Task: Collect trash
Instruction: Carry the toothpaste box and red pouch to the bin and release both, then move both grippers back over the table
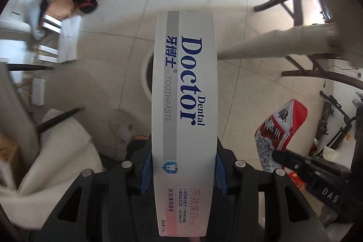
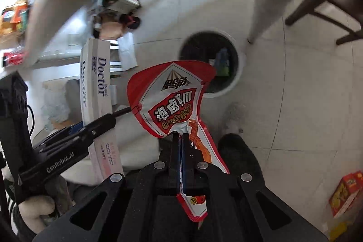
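Right wrist view shows both pickups made: right gripper (image 2: 181, 146) pinches the snack wrapper (image 2: 172, 96), left gripper (image 1: 183, 171) clamps the toothpaste box (image 1: 183, 92), neither yet dropped in the bin (image 2: 236, 74) below.

Clamped between the blue pads of the left gripper (image 1: 183, 170): a white Dental Doctor toothpaste box (image 1: 185, 92), pointing straight ahead. Beyond and partly hidden behind it, a round white bin rim (image 1: 145, 74) on the tiled floor. Off right, the right gripper (image 1: 285, 158) against a red-and-white snack wrapper (image 1: 276, 128).
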